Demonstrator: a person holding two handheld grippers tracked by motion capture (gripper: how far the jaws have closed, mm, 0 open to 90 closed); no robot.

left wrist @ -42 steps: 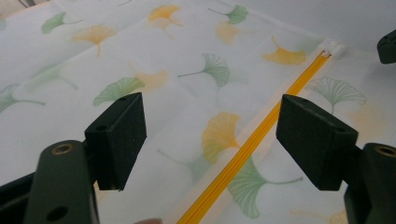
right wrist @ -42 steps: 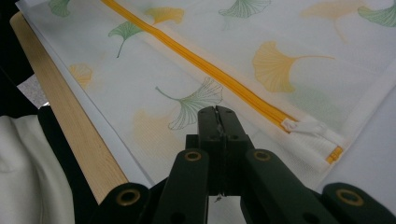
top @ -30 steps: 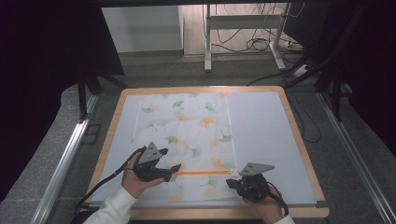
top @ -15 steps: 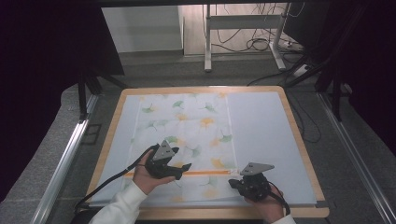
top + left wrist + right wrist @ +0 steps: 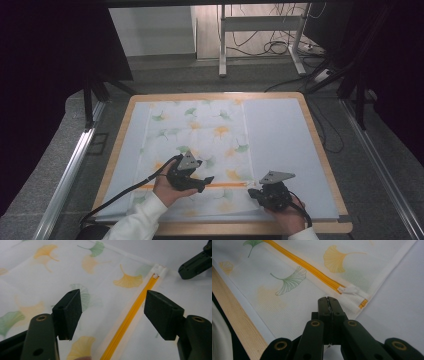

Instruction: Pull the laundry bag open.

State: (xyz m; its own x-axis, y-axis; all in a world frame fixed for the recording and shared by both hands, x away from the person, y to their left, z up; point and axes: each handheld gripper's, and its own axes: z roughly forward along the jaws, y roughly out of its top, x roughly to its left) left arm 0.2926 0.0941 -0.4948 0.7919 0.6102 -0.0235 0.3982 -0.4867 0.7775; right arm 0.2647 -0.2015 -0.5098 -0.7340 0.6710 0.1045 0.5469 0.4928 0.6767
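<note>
We are sliding the spread left gripper (image 5: 204, 181) rightward along the zipper (image 5: 225, 185), lower centre, toward the pressed-together right gripper (image 5: 254, 192), perhaps readying to unzip.

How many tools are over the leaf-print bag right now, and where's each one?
2. The left tool hangs open over the yellow zipper near the bag's middle. The right tool, shut, sits at the bag's right edge beside the white zipper pull.

Wood-edged surface (image 5: 320, 145), top covered by a pale blue-white sheet (image 5: 280, 140). Flat on the sheet: white mesh bag (image 5: 200, 130) with ginkgo-leaf print, orange zipper (image 5: 225, 184) running across its near part, white pull tab (image 5: 350, 290) at the zipper's right end.
</note>
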